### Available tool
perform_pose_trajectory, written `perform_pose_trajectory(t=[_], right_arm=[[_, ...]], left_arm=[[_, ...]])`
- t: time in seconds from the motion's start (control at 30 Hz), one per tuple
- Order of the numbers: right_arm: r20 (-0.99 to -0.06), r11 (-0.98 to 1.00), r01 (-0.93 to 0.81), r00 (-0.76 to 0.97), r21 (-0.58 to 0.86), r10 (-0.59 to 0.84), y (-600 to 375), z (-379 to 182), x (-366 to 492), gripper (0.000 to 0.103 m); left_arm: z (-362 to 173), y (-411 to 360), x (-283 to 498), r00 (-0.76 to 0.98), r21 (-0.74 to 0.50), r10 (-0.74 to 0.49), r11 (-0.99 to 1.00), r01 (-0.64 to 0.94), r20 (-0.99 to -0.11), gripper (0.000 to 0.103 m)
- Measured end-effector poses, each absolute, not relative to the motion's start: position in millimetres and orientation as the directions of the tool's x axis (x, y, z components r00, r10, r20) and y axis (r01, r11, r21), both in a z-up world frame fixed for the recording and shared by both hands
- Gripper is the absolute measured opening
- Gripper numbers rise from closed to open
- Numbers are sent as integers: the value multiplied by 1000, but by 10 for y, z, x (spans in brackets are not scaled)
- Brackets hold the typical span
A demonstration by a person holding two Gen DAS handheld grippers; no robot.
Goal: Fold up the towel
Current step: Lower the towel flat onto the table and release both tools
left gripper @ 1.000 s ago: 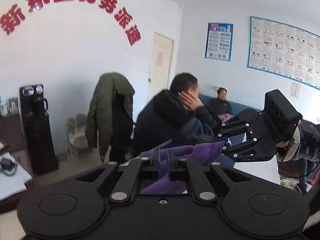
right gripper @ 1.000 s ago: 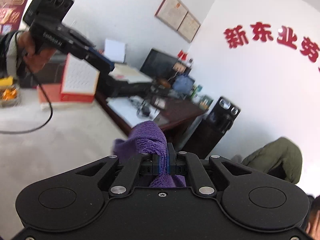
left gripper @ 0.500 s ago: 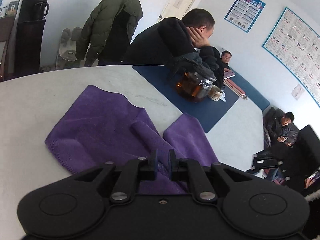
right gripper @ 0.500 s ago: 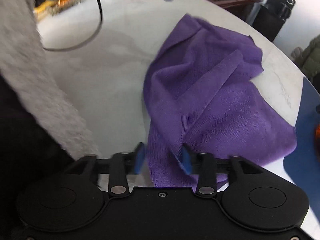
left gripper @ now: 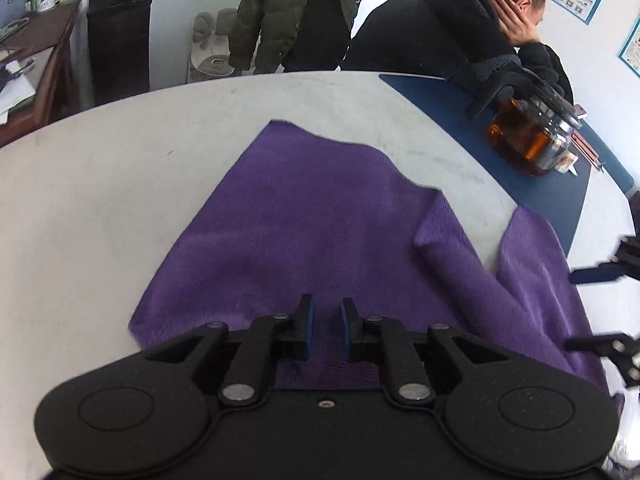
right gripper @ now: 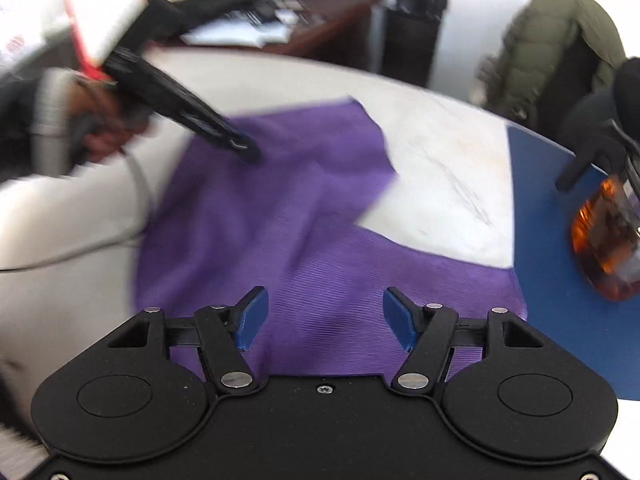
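The purple towel (left gripper: pixel 312 232) now lies spread on the white table (left gripper: pixel 100 184), where a second ago both grippers held it bunched in the air; the right gripper (right gripper: pixel 324 322) has just been opening and stands wide above the cloth, gripping nothing. The left gripper (left gripper: pixel 325 326) has just been opening too, its jaws parted narrowly with no cloth visibly pinched; the right-hand part still lies rumpled, so I judge the laying-out is finished and folding has yet to start.
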State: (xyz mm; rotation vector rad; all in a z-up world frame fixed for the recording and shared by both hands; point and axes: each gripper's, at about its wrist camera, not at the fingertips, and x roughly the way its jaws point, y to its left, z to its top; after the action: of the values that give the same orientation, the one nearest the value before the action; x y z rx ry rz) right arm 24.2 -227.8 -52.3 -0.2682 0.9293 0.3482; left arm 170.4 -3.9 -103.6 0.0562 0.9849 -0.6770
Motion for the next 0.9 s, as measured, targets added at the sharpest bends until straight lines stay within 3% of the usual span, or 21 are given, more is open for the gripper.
perform_pose_trajectory(t=[0.47,0.73,0.9], right_arm=[[-823,872,-486,520,-64,229,-1903,-881,479,59],[-824,883,-460,531,-87,195,-1833,-989,526,59],[-824,896,-431,543,-106,163,-1920,-990,430,59]], left_arm=[[-874,1340,318,485,-66,-180,968,242,-856,13],[-762,1856,-422,460,-36,-106,987,160,-882,14],[-702,2067,-824,448,-1,-57,992,124,-892,23]])
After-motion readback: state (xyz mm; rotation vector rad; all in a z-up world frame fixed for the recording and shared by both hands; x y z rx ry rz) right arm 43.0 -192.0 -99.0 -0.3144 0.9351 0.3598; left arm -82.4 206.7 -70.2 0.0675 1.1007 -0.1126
